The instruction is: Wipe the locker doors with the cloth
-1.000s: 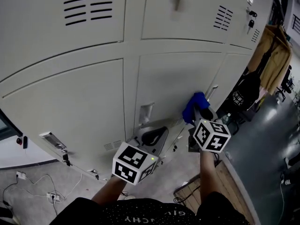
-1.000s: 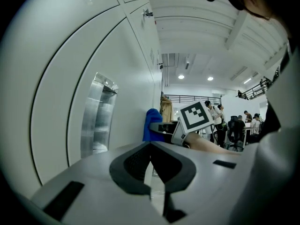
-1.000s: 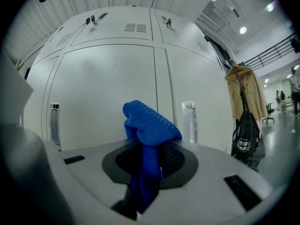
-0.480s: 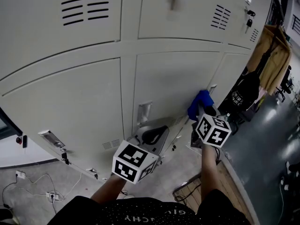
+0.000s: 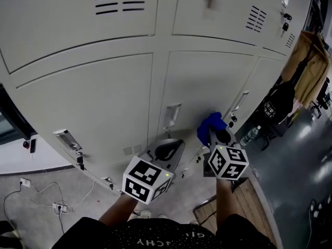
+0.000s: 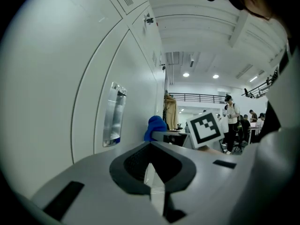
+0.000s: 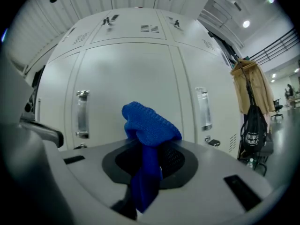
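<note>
While the left tongs [image 6: 151, 146] sit closed, the right tongs [image 7: 152, 148] clamp a bunched blue knitted cloth [image 7: 149, 123].

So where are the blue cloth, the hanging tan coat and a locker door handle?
blue cloth [image 7: 151, 124]: right gripper view, bunched top.
tan coat [image 7: 248, 86]: right gripper view, upper front.
door handle [image 7: 82, 114]: right gripper view, middle of the left one.

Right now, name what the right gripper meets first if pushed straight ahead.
Likely the middle locker door, with the blue cloth in the right gripper touching first; the gap is hard to judge.
</note>
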{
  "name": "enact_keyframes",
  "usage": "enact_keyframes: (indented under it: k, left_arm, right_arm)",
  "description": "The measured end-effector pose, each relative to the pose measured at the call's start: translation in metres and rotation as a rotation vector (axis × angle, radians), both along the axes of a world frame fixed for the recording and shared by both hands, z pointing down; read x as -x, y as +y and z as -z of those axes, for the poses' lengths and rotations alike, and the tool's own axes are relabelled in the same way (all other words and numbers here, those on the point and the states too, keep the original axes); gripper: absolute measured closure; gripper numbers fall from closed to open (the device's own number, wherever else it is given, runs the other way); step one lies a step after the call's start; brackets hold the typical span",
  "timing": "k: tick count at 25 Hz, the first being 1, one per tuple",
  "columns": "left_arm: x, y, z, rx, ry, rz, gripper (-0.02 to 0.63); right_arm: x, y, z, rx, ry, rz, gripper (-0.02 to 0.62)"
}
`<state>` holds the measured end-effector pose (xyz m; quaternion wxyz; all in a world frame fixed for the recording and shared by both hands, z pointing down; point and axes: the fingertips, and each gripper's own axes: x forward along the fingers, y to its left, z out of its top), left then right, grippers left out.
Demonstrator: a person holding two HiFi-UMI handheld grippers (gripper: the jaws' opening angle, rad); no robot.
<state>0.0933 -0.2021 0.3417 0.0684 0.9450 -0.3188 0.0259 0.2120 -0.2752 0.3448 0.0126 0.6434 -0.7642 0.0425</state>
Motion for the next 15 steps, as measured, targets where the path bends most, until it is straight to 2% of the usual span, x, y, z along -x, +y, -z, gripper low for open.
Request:
enact_keyframes:
  k: [4, 8, 11, 15]
  left_arm:
    - [0.018, 0.004, -0.007, 0.017, -0.007, 0.038, 0.597]
    - [0.033, 0.007, -0.011, 0.023, -0.012, 0.073, 0.597]
    - [0.043, 0.007, -0.012, 0.022, -0.010, 0.091, 0.597]
    - [0.053, 0.005, -0.011, 0.022, -0.006, 0.113, 0.597]
  right_arm:
    - [0.050, 0.020, -0.009, -0.004, 0.050, 0.119, 0.515]
    - [0.088, 0.024, -0.014, 0.004, 0.051, 0.215, 0.515]
    - [0.108, 0.021, -0.018, 0.013, 0.060, 0.247, 0.515]
    - [0.119, 0.015, -0.020, 0.015, 0.071, 0.224, 0.515]
